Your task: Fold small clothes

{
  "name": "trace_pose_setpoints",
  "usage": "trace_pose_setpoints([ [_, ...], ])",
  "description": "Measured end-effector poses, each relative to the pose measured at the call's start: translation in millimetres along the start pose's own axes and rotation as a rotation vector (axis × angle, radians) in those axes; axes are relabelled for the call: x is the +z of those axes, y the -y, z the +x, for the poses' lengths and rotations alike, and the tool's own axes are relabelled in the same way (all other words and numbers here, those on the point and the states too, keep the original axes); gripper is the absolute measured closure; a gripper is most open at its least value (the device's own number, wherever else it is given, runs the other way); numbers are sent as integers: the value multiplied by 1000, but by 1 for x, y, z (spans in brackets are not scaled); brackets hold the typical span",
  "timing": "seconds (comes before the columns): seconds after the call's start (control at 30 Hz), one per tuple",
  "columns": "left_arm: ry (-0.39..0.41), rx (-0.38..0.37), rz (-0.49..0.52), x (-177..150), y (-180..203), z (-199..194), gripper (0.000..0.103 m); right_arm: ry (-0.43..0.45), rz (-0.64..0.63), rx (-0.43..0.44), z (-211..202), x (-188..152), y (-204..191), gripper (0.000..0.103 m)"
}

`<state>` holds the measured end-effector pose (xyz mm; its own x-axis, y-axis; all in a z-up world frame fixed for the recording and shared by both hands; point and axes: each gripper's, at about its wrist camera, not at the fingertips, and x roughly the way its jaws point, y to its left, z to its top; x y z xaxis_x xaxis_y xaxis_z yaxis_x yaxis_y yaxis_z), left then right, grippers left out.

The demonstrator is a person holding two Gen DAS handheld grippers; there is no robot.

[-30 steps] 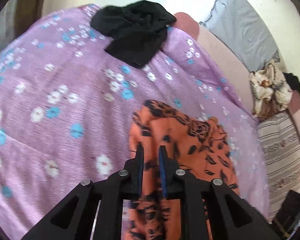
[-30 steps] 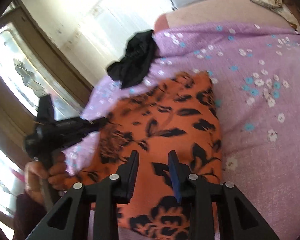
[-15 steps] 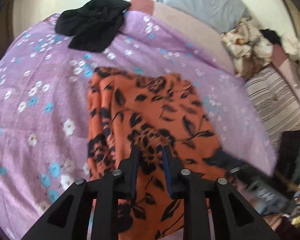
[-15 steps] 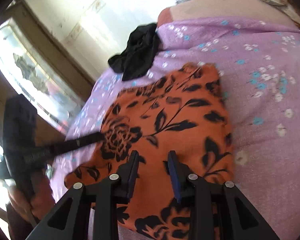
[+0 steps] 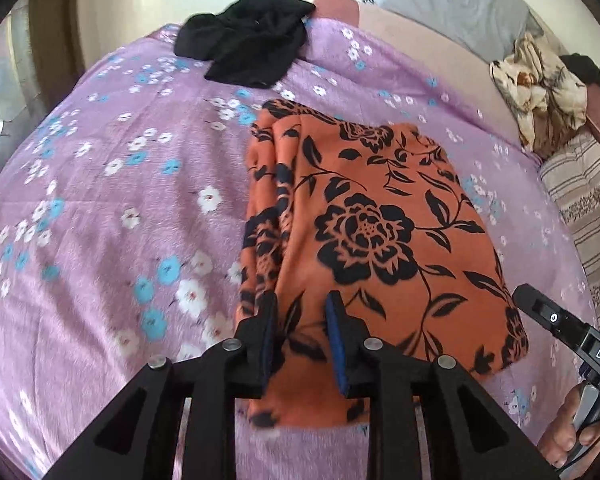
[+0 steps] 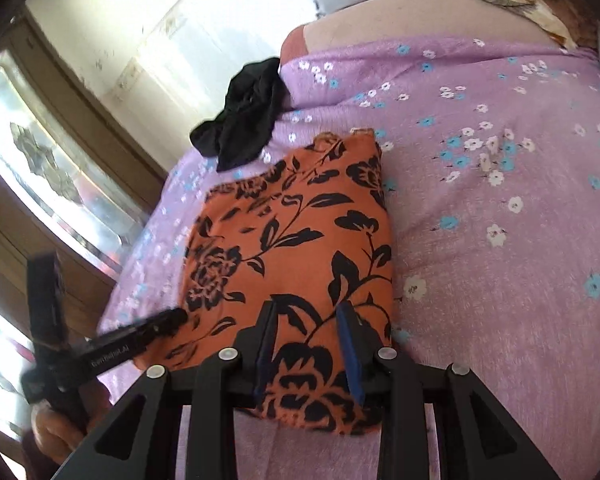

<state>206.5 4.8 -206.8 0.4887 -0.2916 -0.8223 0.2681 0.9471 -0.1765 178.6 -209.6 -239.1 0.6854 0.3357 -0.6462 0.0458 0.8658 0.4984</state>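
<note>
Left wrist view: we see the orange garment (image 5: 380, 240), printed with black flowers and leaves, lying folded into a rough rectangle on the purple bedspread (image 5: 100, 220), which carries white and blue blossoms. Along the garment's left edge we note several stacked layers of cloth. The left gripper (image 5: 302, 320) hovers above the near edge of the garment with its blue-padded fingers (image 5: 269, 328) parted by a modest gap; we see nothing held between them, and orange cloth shows through the gap. At the far edge of the bed lies a crumpled black garment (image 5: 248, 48), well apart from the orange one. Beyond the bed we make out a grey cloth (image 5: 452, 0) against the wall, a cream patterned bundle (image 5: 536, 80) and a striped cushion (image 5: 588, 200). At the lower right the other tool's black body enters, with fingers of the person's hand (image 5: 572, 428) on its trigger.

Right wrist view: we look along the right gripper (image 6: 310, 332), whose fingers stand moderately apart over the near right part of the orange garment (image 6: 292, 240), gripping nothing that we can see. The garment's right edge is a thick rounded fold on the bedspread (image 6: 500, 220). The black garment (image 6: 244, 120) sits at the bed's far corner, near a bright window (image 6: 40, 152). At the lower left the left gripper (image 6: 172, 318) appears from the side, its tip just beside the garment's left edge; from this angle we cannot tell whether it touches the cloth.
</note>
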Motion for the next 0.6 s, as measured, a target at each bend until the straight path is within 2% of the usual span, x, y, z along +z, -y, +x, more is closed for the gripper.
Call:
trace_pose_setpoints([
  [0.13,-26,77,18,-12,2,10,59,-67,-60,-34,11,-12,-6,67],
  [0.2,-22,101,12,-12,-1,14,44,-65,-74,-50,13,-14,-8,67],
  [0.23,-26,102,-8,-11,-5,14,42,-64,-75,-54,12,-14,-9,67],
  [0.3,-14,86,-55,-13,-11,9,41,-46,-58,-55,5,-14,-8,67],
  [0.4,23,135,-22,-20,-3,2,41,-17,-46,-49,-5,-19,-8,67],
  [0.5,36,191,20,-26,6,5,41,-43,-67,-66,2,-22,-7,67],
  [0.6,32,205,19,-25,5,9,40,-75,-110,-85,11,-25,-10,67],
])
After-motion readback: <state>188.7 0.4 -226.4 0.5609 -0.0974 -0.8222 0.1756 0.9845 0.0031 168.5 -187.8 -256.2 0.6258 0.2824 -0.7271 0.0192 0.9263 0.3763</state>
